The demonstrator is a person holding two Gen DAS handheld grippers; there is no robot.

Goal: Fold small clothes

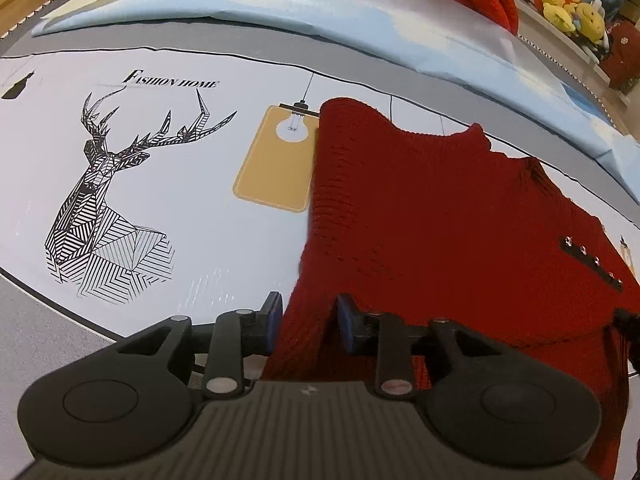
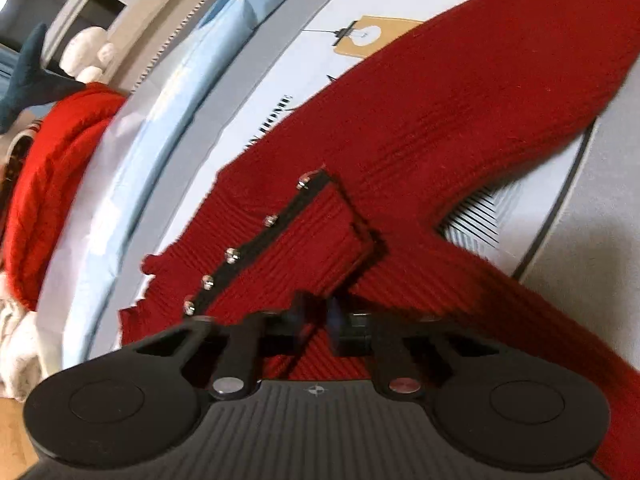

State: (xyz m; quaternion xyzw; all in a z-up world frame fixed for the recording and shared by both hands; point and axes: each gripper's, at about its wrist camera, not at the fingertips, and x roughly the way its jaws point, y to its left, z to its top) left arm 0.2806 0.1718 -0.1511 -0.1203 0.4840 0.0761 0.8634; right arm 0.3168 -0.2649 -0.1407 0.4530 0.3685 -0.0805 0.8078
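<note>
Left wrist view. Dark red ribbed knit sweater (image 1: 432,216) spread on pale printed table covering (image 1: 200,184), over the right half of the print. Left gripper (image 1: 306,320) at the garment's near left edge, blue-padded fingers (image 1: 273,312) set narrowly apart with a fold of red knit between them; firm clamping not confirmable, the fabric passing through the gap. Black strip with silver studs (image 1: 592,260) on the sweater's right side. Geometric black-line deer print (image 1: 108,208) well left of the garment, uncovered. Tan lamp panel print (image 1: 276,160) partly under the sweater's left edge. Light blue sheet (image 1: 280,8) beyond the covering; yellow plush toys (image 1: 572,8) on a shelf at far right.

Right wrist view, blurred. Right gripper (image 2: 316,316) closed to a slim gap, pinching red knit just beside the studded strip (image 2: 248,248). Sleeve (image 2: 500,92) stretched away toward upper right. Second, brighter red knit garment (image 2: 52,168) bunched at left, apart from the first.
</note>
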